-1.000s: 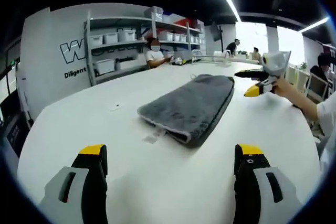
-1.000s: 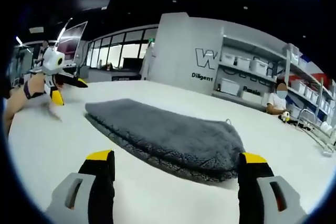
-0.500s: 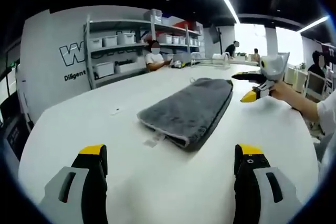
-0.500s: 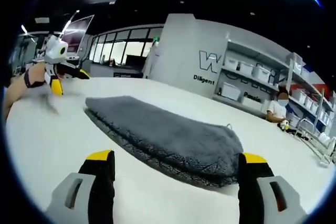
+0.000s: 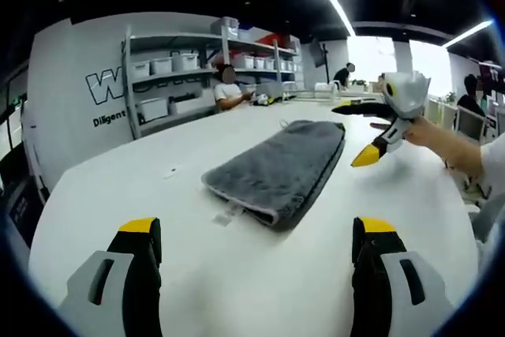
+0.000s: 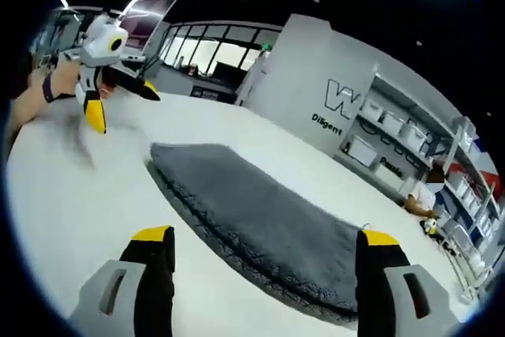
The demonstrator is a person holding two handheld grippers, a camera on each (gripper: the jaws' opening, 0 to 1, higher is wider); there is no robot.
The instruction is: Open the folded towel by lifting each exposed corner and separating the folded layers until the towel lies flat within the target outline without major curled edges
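A grey folded towel (image 5: pixel 272 167) lies lengthwise on the white table (image 5: pixel 118 187), with a small hanging loop at its far end. In the left gripper view my left gripper (image 5: pixel 256 230) is open and short of the towel's near end, holding nothing. My right gripper (image 5: pixel 353 132) comes in from the right, held by a hand, open beside the towel's far right corner. In the right gripper view my right gripper (image 6: pixel 264 236) stands open just above the towel (image 6: pixel 260 219). The left gripper (image 6: pixel 122 106) hovers open at the upper left, beyond the towel's other end.
A small pale tag (image 5: pixel 225 215) lies on the table by the towel's near edge. Shelves with white bins (image 5: pixel 173 76) stand along the back wall, with a seated person (image 5: pixel 229 88) in front. More people and desks are at the far right.
My right gripper has moved in toward the towel's far corner and tilted, so its view has rolled and the towel looks closer. The left gripper has barely moved. The towel lies as before.
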